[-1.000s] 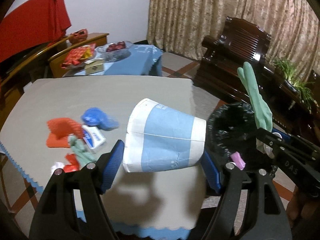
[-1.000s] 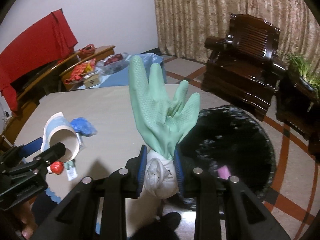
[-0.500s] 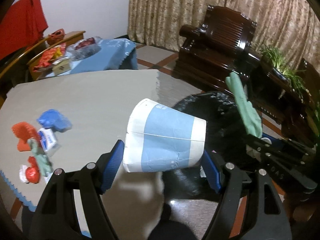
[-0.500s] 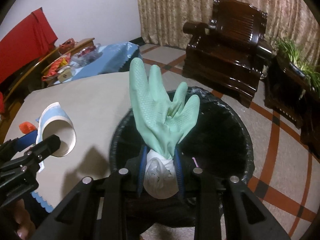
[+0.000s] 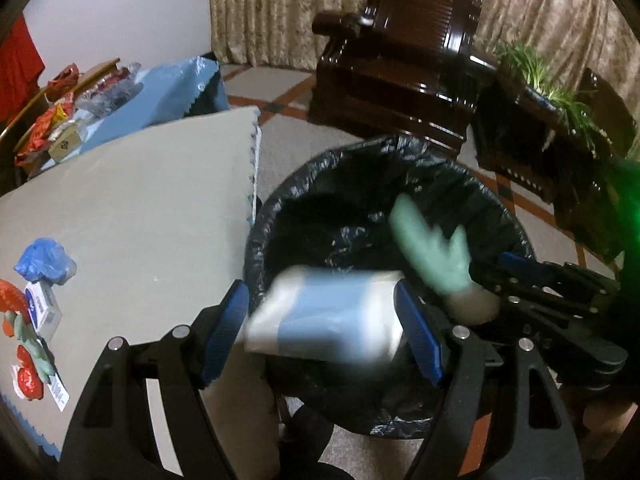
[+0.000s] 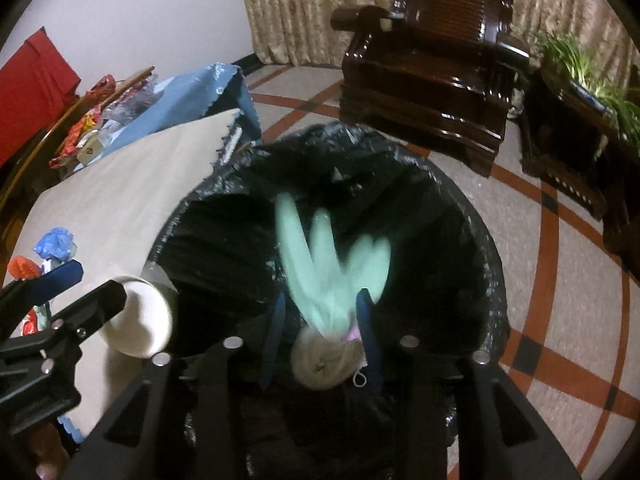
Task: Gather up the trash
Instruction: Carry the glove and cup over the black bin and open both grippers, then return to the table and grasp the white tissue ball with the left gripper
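Observation:
Both grippers hang over a bin lined with a black bag (image 5: 360, 184), which also shows in the right wrist view (image 6: 460, 216). My left gripper (image 5: 322, 326) is open; a blue-and-white paper cup (image 5: 332, 316) is blurred between its pads, dropping over the bin. My right gripper (image 6: 322, 322) is open; a green rubber glove (image 6: 328, 264) is blurred, slipping down between its pads. The glove (image 5: 436, 252) and the right gripper also show in the left wrist view. The cup (image 6: 140, 320) shows at the left of the right wrist view.
A grey-covered table (image 5: 132, 200) stands left of the bin with trash at its near left: a blue crumpled wrapper (image 5: 46, 260), red wrappers (image 5: 10, 300) and a small white box (image 5: 42, 310). A dark wooden armchair (image 5: 404, 48) and a plant stand (image 5: 552, 92) are behind the bin.
Both grippers moved from beside the table to over the bin. Both have opened; the cup and the glove have come loose and are falling, blurred.

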Available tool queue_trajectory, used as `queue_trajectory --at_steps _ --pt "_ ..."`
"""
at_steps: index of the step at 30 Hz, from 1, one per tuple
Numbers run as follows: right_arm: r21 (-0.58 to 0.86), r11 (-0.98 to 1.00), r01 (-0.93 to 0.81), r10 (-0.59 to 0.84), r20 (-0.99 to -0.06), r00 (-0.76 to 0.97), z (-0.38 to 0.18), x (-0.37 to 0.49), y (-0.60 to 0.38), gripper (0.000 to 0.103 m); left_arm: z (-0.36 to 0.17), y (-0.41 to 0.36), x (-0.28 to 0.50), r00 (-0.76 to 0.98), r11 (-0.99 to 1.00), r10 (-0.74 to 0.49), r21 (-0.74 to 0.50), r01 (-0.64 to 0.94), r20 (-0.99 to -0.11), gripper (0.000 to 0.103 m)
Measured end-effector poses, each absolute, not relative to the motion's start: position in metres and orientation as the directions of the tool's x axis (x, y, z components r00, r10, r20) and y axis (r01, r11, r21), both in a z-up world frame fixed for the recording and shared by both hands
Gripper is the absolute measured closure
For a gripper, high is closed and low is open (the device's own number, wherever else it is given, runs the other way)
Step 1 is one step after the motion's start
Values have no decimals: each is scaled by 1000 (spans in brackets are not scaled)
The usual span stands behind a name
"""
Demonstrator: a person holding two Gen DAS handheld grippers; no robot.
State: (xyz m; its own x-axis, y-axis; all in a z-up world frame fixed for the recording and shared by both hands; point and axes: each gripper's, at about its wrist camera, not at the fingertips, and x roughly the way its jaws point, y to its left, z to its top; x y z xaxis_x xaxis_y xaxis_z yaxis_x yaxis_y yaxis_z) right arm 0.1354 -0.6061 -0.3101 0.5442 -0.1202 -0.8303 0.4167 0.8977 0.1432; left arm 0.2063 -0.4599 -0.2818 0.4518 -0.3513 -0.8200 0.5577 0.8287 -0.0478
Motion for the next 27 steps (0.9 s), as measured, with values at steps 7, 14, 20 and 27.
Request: queue_trajectory --at_steps 7,14,20,27 --pt "177 873 454 -117 -828 549 -305 113 -602 65 -280 -433 212 451 839 -338 -47 542 -826 30" --pt "200 879 433 -105 -804 585 -277 97 -558 65 -251 -368 212 511 871 -305 -17 492 -804 26" --pt "220 908 355 -53 -782 621 -254 101 -492 65 -232 -289 213 562 902 -256 15 431 -786 26" --pt "234 947 218 46 -774 632 -249 126 -399 65 -220 -190 222 613 944 -165 56 325 -773 25"
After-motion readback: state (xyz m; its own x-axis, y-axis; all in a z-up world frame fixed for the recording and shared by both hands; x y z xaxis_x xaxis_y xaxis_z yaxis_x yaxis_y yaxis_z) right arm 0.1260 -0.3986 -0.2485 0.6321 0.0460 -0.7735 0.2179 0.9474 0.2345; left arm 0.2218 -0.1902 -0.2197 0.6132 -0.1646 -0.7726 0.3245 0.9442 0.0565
